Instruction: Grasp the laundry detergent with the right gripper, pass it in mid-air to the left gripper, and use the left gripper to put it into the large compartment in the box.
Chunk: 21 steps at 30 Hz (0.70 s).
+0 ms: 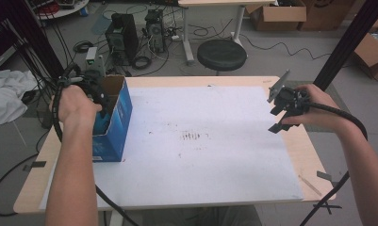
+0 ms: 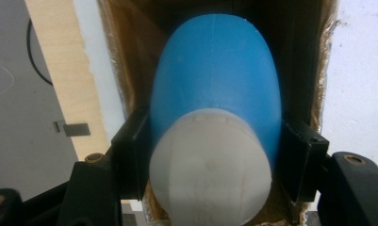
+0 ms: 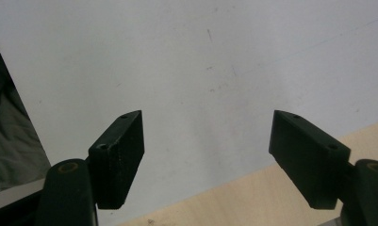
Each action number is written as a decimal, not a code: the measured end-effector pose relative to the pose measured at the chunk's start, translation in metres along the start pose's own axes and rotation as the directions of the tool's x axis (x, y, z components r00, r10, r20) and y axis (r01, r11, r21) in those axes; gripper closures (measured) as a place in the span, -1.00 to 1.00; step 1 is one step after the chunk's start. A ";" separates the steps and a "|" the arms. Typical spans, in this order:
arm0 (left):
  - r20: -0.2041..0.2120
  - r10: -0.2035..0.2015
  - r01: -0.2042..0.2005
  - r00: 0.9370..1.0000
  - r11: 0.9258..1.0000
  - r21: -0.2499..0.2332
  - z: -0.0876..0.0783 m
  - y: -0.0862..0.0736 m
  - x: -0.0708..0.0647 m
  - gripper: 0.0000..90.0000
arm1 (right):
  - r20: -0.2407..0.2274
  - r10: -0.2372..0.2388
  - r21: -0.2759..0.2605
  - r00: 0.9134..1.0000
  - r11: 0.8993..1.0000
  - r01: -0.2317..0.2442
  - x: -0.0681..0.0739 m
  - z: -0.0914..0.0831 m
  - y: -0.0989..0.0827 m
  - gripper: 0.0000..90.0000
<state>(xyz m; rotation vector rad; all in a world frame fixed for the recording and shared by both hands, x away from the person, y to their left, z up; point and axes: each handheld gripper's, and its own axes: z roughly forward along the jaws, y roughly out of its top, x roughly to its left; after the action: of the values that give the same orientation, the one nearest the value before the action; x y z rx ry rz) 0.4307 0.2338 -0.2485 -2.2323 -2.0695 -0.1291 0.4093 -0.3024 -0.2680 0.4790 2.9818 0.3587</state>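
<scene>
A blue bottle [image 2: 215, 70] with a white cap [image 2: 210, 165] sits between the jaws of my left gripper [image 2: 218, 147], which is shut on it just above the cap. The bottle's body points down into an open cardboard box [image 2: 113, 56]. In the high view this blue box [image 1: 115, 123] stands at the table's left edge, and my left gripper [image 1: 98, 101] reaches into its open top. Above the right edge of the white table cover, my right gripper [image 1: 280, 117] is held open. Nothing lies between its jaws [image 3: 208, 132], which look down on the white sheet [image 3: 201, 56].
The white sheet [image 1: 201, 141] covers most of the wooden table [image 1: 314, 155]. A black stool [image 1: 221, 54] and computer towers [image 1: 122, 35] stand on the floor beyond the far edge. A black post [image 1: 347, 42] rises at the right, and a white cloth [image 1: 5, 94] lies at the left.
</scene>
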 end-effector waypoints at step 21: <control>-0.007 0.019 -0.018 1.000 1.000 0.025 0.017 0.000 -0.005 -0.13 | -0.003 -0.009 -0.004 1.000 1.000 0.009 0.000 0.002 0.001 -0.40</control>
<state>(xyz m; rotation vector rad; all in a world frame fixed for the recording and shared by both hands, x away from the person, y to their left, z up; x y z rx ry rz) 0.4306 0.2310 -0.2658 -2.2323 -2.0345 -0.1092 0.4098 -0.3005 -0.2698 0.4652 2.9845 0.3645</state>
